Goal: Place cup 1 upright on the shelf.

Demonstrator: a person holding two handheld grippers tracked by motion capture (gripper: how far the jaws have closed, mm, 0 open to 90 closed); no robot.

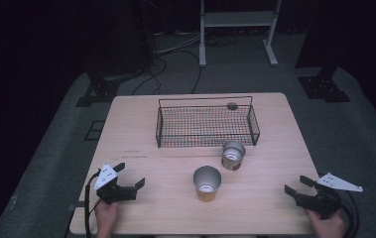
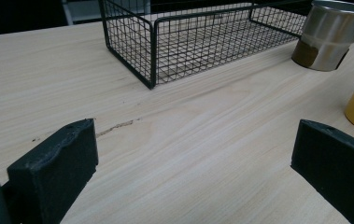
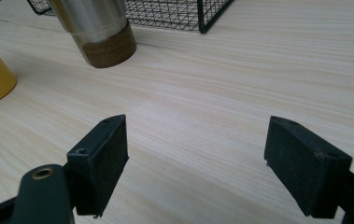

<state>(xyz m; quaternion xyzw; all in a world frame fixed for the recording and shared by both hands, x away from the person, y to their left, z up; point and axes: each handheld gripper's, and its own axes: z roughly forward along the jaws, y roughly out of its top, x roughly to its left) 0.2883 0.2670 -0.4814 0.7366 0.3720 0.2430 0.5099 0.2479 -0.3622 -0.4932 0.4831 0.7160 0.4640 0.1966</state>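
A black wire basket (image 1: 205, 124) stands empty at the back middle of the wooden table (image 1: 141, 124). Just in front of its right end is a steel cup with a brown base (image 1: 233, 155). A steel cup with a yellow base (image 1: 207, 183) stands closer to the front, near the middle. My left gripper (image 1: 129, 174) rests open at the front left, pointing right toward the cups. My right gripper (image 1: 297, 184) is open at the front right, pointing left. In the left gripper view the basket (image 2: 198, 37) and brown-based cup (image 2: 326, 35) lie ahead; both grippers hold nothing.
A small dark round hole (image 1: 232, 106) shows in the tabletop behind the basket. Beyond the table lie grey carpet, cables (image 1: 165, 64) and a white metal stand (image 1: 235, 29). Bare wood spreads between the grippers and the cups.
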